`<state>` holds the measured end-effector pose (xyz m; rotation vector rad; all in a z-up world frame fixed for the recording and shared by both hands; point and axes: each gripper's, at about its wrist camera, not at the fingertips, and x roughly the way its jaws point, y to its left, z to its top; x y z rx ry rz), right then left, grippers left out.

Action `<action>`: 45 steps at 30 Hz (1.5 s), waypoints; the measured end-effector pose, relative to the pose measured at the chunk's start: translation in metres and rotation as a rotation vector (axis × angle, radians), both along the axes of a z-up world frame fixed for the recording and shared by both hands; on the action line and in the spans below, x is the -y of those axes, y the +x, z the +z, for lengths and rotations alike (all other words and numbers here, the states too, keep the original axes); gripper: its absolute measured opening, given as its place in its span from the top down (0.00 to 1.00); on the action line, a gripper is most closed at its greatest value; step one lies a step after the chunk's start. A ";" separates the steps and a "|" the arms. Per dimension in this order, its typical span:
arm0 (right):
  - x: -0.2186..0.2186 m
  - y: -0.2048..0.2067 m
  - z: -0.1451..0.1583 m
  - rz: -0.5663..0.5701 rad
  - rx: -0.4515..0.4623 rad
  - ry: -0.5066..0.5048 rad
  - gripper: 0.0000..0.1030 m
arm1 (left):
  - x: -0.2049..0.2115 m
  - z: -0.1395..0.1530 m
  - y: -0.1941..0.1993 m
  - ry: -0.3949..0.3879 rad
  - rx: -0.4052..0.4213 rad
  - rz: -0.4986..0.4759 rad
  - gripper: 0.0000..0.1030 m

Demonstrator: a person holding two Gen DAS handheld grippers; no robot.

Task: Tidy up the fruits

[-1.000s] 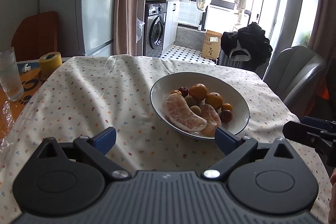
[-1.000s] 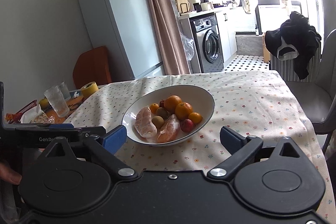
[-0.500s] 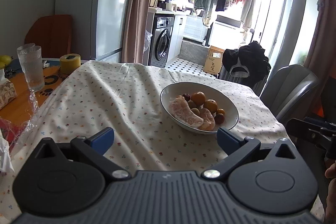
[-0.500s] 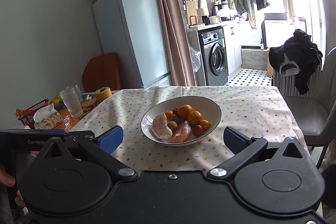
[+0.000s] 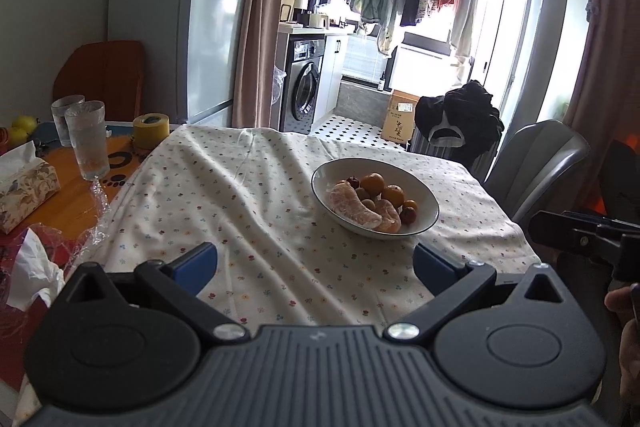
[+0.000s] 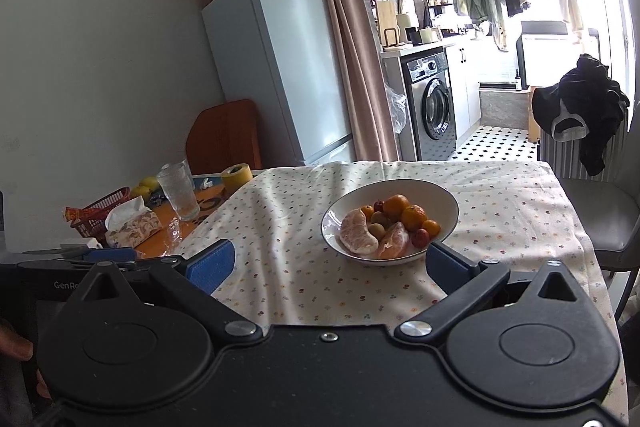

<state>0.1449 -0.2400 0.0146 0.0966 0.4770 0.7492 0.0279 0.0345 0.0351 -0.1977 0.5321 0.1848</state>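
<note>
Fruits (image 6: 390, 223) sit heaped in the white bowl (image 6: 442, 197) on the flowered tablecloth (image 5: 248, 211), right of centre as you look along either tool. Going left to right inside the bowl: two peeled citrus segments (image 6: 357, 231) lie against the near wall, soft, wet-looking and easy to tear, so pinch them lightly across the thick middle, not at the tips. Behind them sit small greenish-brown fruits (image 6: 377, 227), possibly kiwi berries or longans; the view is too small to be sure. They look firm and round, so expect them to roll. Then come the oranges (image 6: 404, 211), heavier, with a stiff rind; take them across the widest part. At the right edge lie small red fruits (image 6: 421, 235), smooth and likely slippery.

Your left gripper (image 5: 315, 261) is spread wide and carries nothing, held back from the bowl. Your right gripper (image 6: 329, 261) is likewise gaping and empty, its right finger (image 6: 448, 263) close to the bowl's near rim in view.

The bowl looks ceramic, so avoid knocking it
</note>
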 end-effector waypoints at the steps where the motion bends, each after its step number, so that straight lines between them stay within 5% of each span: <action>1: -0.001 -0.003 0.002 0.001 0.004 -0.004 0.00 | -0.001 0.003 -0.003 -0.005 0.005 -0.005 0.00; 11: 0.001 -0.020 0.020 0.003 0.018 -0.027 0.00 | -0.009 0.016 -0.020 0.013 0.051 0.004 0.00; 45: 0.014 -0.017 0.011 -0.002 0.003 -0.027 0.00 | -0.004 0.017 -0.021 0.046 0.046 -0.026 0.00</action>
